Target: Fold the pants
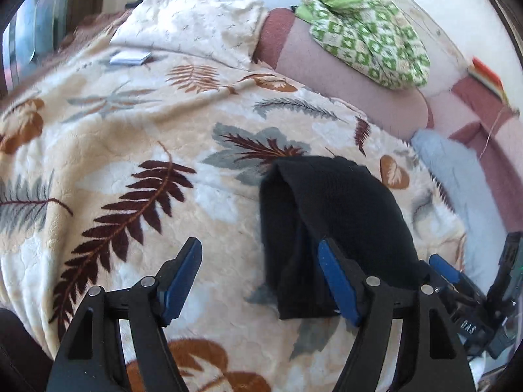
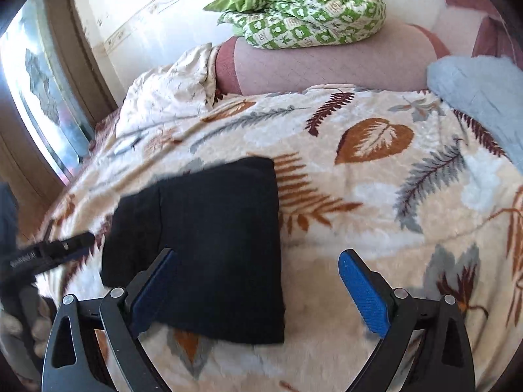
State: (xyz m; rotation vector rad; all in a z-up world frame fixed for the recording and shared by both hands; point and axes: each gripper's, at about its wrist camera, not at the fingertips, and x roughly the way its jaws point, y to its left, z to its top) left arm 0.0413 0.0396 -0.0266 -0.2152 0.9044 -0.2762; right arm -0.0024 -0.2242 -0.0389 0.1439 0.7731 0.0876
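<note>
Both wrist cameras look steeply down, close, sharing the folded black pants (image 1: 330, 209) on the blanket (image 2: 376, 228).

Only "DAS" legible, white letters on the black plastic body of the other gripper (image 1: 470, 326) at the left wrist view's right edge; white lettering on the black gripper arm (image 2: 49, 251) in the right wrist view too blurred.

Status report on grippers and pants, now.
Left gripper and right gripper open, empty. Black fabric pants folded on leaf-print blanket. Nothing in the way.

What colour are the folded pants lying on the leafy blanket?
Black. The pants show best in the right wrist view.
</note>
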